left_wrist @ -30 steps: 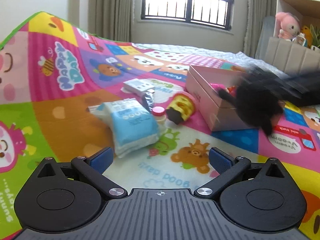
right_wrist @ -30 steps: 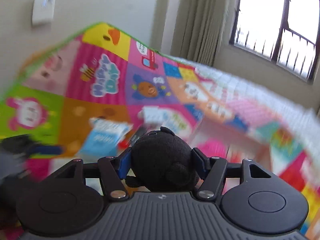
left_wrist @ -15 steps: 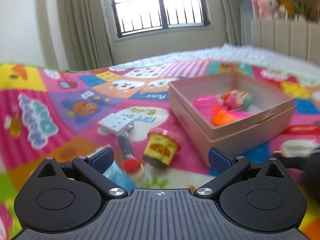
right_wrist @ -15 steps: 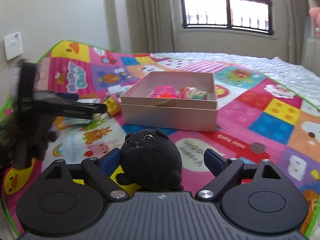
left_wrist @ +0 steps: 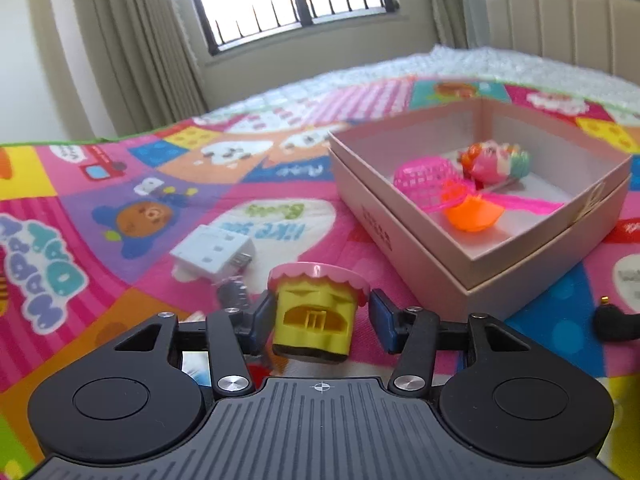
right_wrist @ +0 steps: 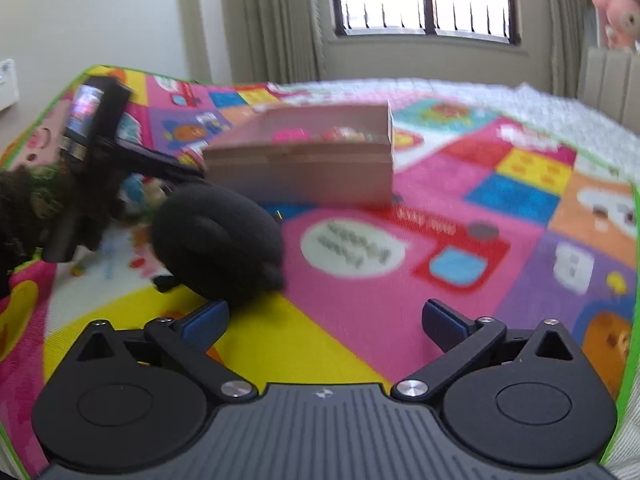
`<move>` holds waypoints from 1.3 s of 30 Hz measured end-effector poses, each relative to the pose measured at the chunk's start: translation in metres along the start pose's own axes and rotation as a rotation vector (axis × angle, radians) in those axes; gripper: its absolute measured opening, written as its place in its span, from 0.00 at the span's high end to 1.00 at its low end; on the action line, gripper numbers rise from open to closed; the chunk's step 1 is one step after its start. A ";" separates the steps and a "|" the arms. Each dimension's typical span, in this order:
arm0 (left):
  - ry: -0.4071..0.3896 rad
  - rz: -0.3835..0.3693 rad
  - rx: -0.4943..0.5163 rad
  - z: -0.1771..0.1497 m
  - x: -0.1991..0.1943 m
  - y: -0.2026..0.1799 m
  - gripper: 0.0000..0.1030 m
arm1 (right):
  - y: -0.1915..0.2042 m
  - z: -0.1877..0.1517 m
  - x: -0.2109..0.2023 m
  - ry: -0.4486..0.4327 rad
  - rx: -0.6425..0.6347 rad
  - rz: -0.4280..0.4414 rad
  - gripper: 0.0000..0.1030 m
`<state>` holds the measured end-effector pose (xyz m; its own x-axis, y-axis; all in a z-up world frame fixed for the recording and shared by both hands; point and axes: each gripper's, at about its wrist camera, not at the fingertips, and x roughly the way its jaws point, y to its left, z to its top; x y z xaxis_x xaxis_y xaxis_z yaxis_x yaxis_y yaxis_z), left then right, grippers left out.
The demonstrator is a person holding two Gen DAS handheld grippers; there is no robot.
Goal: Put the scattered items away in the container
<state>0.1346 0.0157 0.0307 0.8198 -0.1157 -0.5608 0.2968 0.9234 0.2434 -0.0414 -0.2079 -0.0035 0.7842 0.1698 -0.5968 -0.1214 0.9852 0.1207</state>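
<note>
A: Okay, yellow toy point(left_wrist: 316, 316), pink scalloped lid, sits between the left gripper point(left_wrist: 320, 318) fingers, low over the play mat point(left_wrist: 120, 184). Left pad touches it, right pad shows a small gap. Jaws narrowed around it; clamped or not, can't tell.

B: Container?

A: Pink box point(left_wrist: 404, 236), open, just ahead and to the right. Inside: pink mesh basket point(left_wrist: 424, 178), orange piece point(left_wrist: 472, 212), small doll point(left_wrist: 496, 160).

B: Right side?

A: Right gripper point(right_wrist: 324, 320) low over the mat, jaws wide apart, holding nothing. Black plush point(right_wrist: 218, 240) lies on the mat just ahead of its left finger, blurred.

B: Other clutter?

A: White adapter point(left_wrist: 212, 252) beyond the yellow toy, dark cylinder point(left_wrist: 234, 292) beside it.
</note>
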 end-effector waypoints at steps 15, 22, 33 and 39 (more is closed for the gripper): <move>-0.133 -0.103 -0.144 -0.078 -0.116 -0.038 0.44 | 0.009 -0.009 0.011 0.031 -0.052 -0.049 0.00; -0.054 -0.111 -0.238 -0.107 -0.116 -0.026 0.12 | 0.010 -0.011 0.011 0.023 -0.071 -0.047 0.00; -0.021 -0.117 -0.227 -0.112 -0.110 -0.032 0.00 | 0.023 0.003 0.002 0.007 -0.130 -0.081 0.00; -0.019 -0.243 -0.372 -0.097 -0.119 -0.005 0.00 | 0.046 0.050 -0.039 -0.182 -0.147 0.046 0.00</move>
<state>-0.0118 0.0606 0.0198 0.7578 -0.3491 -0.5512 0.2884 0.9370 -0.1971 -0.0473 -0.1704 0.0652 0.8710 0.2212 -0.4386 -0.2369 0.9713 0.0195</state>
